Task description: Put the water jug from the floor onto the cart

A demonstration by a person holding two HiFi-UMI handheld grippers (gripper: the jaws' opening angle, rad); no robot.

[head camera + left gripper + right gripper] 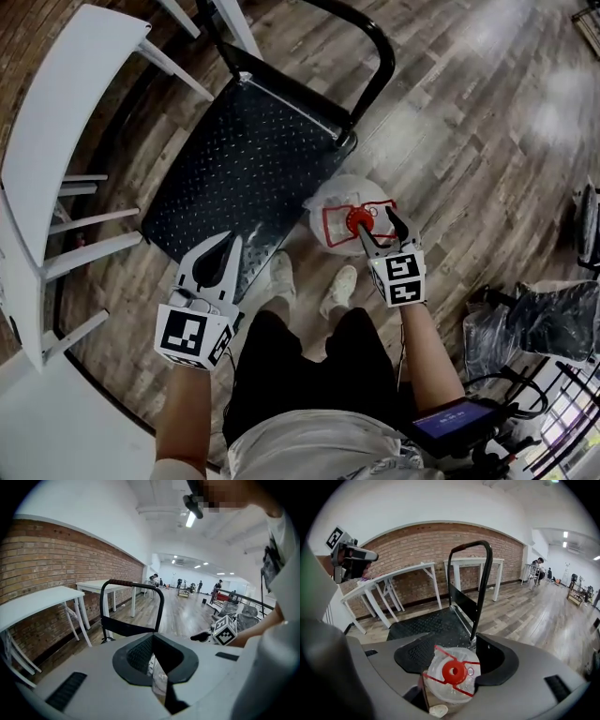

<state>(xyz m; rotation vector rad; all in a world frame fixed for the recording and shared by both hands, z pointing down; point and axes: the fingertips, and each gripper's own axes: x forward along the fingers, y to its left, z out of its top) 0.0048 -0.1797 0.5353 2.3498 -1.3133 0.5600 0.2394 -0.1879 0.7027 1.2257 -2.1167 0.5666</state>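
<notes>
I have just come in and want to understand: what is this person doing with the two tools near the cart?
A person stands over a water jug that sits on the floor beside a flat black cart. The right gripper is down at the jug, its jaws apart on either side of the red cap, not closed on it. The left gripper is empty, above the cart's near edge. The jug is not yet lifted.

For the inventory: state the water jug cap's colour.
Red water jug cap, clearest in right gripper view.
</notes>
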